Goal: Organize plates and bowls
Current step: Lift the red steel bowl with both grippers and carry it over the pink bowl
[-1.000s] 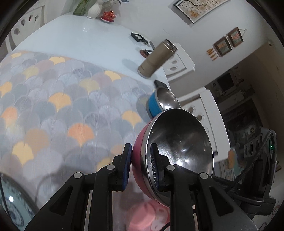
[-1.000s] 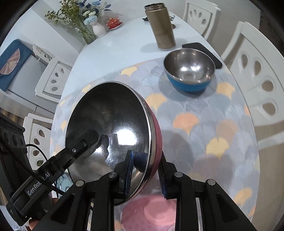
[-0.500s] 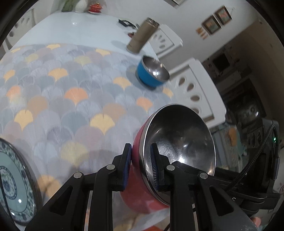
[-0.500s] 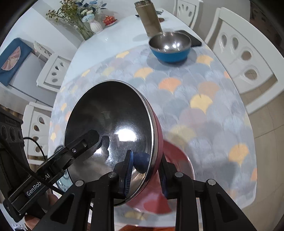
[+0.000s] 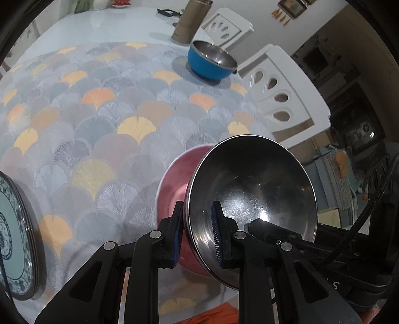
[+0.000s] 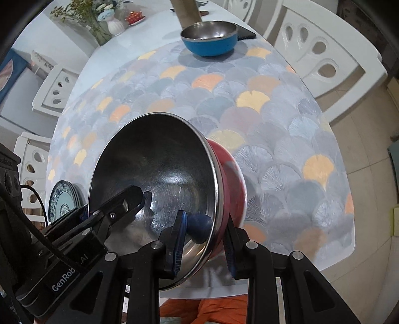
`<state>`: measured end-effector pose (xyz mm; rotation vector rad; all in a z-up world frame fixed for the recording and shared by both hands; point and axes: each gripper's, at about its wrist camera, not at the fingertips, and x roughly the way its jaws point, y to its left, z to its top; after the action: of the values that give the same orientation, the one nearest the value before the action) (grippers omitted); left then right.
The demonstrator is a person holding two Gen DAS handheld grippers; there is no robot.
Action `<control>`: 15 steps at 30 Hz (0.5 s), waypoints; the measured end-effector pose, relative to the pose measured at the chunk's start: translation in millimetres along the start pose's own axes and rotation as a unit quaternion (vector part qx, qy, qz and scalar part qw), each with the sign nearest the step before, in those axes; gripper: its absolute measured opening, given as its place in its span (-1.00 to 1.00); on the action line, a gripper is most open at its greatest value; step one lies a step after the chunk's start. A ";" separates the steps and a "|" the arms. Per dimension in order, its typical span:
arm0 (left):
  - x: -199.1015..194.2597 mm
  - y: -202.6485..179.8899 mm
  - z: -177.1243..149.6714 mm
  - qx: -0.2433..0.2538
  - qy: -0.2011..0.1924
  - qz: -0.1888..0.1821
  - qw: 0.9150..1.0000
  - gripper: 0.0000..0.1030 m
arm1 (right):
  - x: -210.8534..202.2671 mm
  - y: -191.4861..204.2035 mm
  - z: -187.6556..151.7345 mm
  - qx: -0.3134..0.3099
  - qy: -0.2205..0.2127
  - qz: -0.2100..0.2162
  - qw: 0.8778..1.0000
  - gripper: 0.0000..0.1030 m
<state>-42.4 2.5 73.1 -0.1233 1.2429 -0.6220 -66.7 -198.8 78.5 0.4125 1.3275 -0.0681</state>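
Left wrist view shows the left gripper (image 5: 195, 231) clamped narrow on the near rim of a red bowl (image 5: 174, 179) with a steel lining, one pad outside the wall and one inside, the bowl tilted with its mouth turned toward the camera. Across the same bowl (image 6: 232, 179), the right gripper (image 6: 203, 239) pinches the rim on the opposite side in the same way, so both hands carry one bowl above the near part of the fan-patterned tablecloth (image 5: 99, 119). Risk, as judged from here: each grip is a thin pinch on a smooth steel lip, and if the two hands move out of step or one lets go early, the bowl may twist, slip and drop to the cloth or off the table edge just below the grippers. Setting it down while tilted may also make it rock or roll. A blue bowl (image 5: 212, 62) stands well ahead of the grippers at the far side of the cloth. Count: two bowls, red and blue; one stack of blue-patterned plates (image 5: 15, 236) to the left gripper's left, their number impossible to tell; one tall tan flask (image 5: 189, 22) beyond the blue bowl.
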 end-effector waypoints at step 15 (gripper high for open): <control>-7.4 2.6 -5.1 0.000 -0.004 0.020 1.000 -0.41 | -1.7 -1.9 -2.7 -0.009 -0.024 0.004 1.000 -0.48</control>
<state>-47.4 9.7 76.5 -0.1009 1.2349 -0.5851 -70.2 -200.0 79.1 0.3994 1.2789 -0.0586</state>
